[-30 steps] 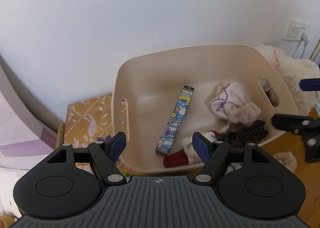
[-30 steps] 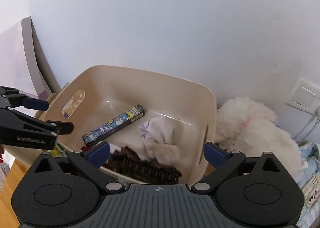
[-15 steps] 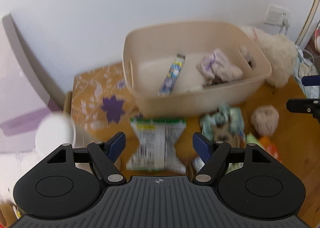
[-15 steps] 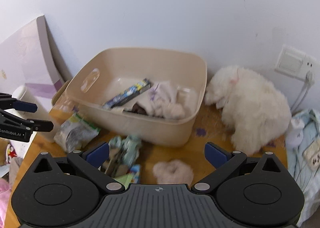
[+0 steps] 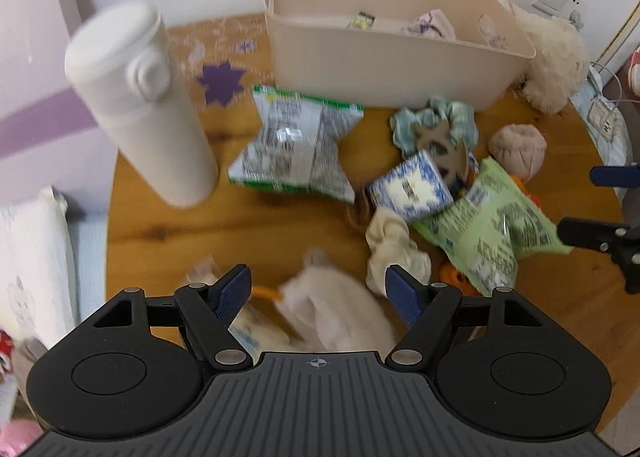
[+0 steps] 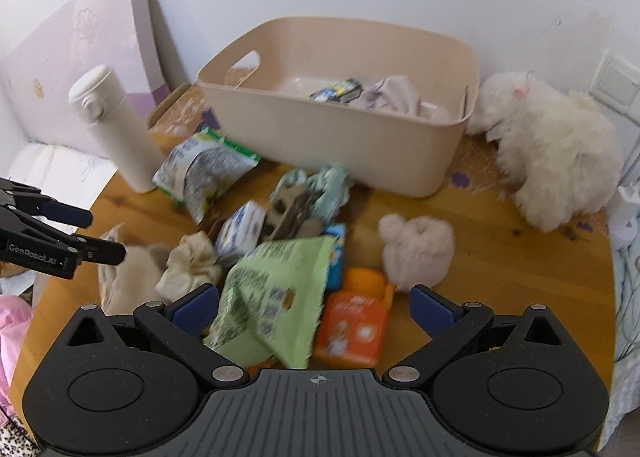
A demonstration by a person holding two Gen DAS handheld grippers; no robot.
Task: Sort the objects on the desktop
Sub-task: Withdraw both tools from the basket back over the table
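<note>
A beige bin (image 5: 392, 69) (image 6: 340, 145) stands at the back of the wooden table and holds a slim printed box (image 6: 336, 91) and a pale cloth (image 6: 394, 97). Loose items lie in front of it: a silver-green snack bag (image 5: 296, 145), a light green bag (image 5: 492, 225) (image 6: 276, 297), a blue-white packet (image 5: 412, 189), an orange pack (image 6: 352, 329), a cream scrunchie (image 5: 394, 253), a beige knit ball (image 6: 416, 253). My left gripper (image 5: 318, 293) is open and empty above a blurred white cloth item (image 5: 336, 317). My right gripper (image 6: 314, 307) is open and empty above the green bag.
A white bottle (image 5: 148, 105) stands upright at the table's left. A white fluffy plush toy (image 6: 552, 165) lies right of the bin. A purple-white board (image 6: 80, 69) leans on the wall at the left. The table edge curves near the right.
Both grippers have pulled back from over the bin and now look down on the loose items on the table in front of it. Both stay open and empty.
</note>
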